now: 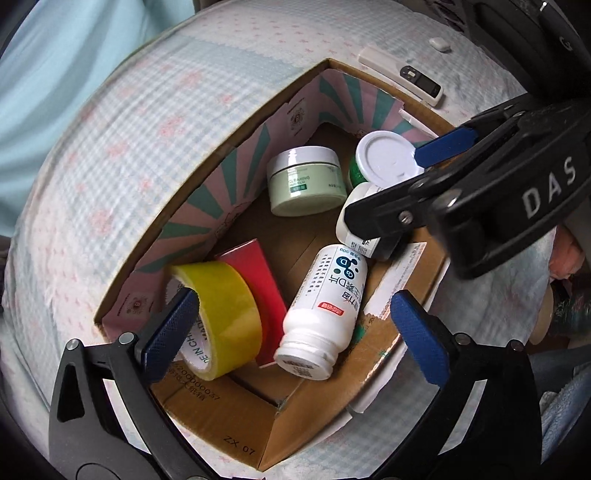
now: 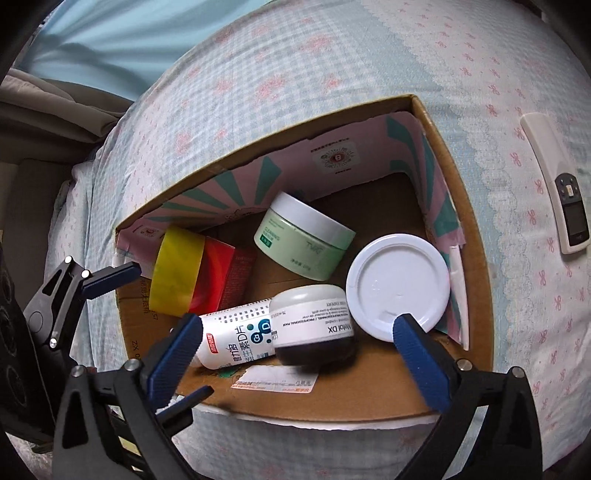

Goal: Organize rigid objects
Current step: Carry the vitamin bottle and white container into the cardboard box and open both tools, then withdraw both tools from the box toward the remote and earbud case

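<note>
An open cardboard box point(image 1: 229, 417) point(image 2: 476, 236) sits on a bed. Inside lie a yellow tape roll point(image 1: 221, 314) point(image 2: 177, 273), a red box point(image 1: 262, 284) point(image 2: 221, 273), a white pill bottle point(image 1: 325, 310) point(image 2: 236, 339), a green cream jar point(image 1: 306, 181) point(image 2: 306, 236), a white-lidded green jar point(image 1: 384, 158) point(image 2: 399, 280) and a small black-and-white jar point(image 1: 364, 229) point(image 2: 314, 328). My left gripper point(image 1: 291, 317) is open above the tape and the bottle. My right gripper point(image 2: 299, 336) is open over the small jar, which looks blurred between its fingers; it also shows in the left wrist view point(image 1: 388, 184).
The bed has a blue-and-pink checked cover point(image 1: 110, 147) point(image 2: 295, 55). A white remote control point(image 1: 402, 75) point(image 2: 557, 184) lies on the cover beyond the box. A small white object point(image 1: 439, 43) lies past the remote. A light blue curtain point(image 2: 110, 33) hangs behind.
</note>
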Tool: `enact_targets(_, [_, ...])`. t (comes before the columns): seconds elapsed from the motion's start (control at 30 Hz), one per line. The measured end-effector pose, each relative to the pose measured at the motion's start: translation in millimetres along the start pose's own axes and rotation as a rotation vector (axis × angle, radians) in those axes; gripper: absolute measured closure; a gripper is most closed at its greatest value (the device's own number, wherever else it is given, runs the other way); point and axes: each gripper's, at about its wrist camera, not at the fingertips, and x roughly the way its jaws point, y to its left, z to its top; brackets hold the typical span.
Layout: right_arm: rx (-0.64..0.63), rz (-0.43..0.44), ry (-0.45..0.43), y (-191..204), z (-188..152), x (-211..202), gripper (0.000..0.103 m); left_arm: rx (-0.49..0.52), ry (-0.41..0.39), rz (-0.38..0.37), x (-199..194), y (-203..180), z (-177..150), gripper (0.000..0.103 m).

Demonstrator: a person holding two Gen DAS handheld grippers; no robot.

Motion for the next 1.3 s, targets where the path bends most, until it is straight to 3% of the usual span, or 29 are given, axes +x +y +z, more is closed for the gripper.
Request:
enact_targets(0.47, [-0.003,-0.004,0.016,3.9,-3.6,-20.0,0.000,-0.113,0.038,-0.001,-9.2,4.0,3.9,0.000])
enact_targets(0.73, [-0.029,-0.012,0.017,25.9,-5.3,-47.1,0.000,-0.174,0.000,0.029,-58.7,11.0,1.2,0.000])
enact_targets(0.87, [-0.070,-0.052,-0.027,39.7,-13.6,-77.3,0.000,-0.223,-0.017,0.084,-90.9,10.4,-0.8,0.000])
enact_targets(1.07, [-0.120,-0.201,-0.129,46.2,-26.6,-124.5,0.001,-0.314,-0.058,0.169,-135.3,-1.2,-0.3,0.000])
enact_targets(1.3, [-0.082,-0.299,-0.189,6.8,-42.4,-179.2,0.000,-0.339,-0.129,0.256,-168.0,-38.4,25.2,0.000])
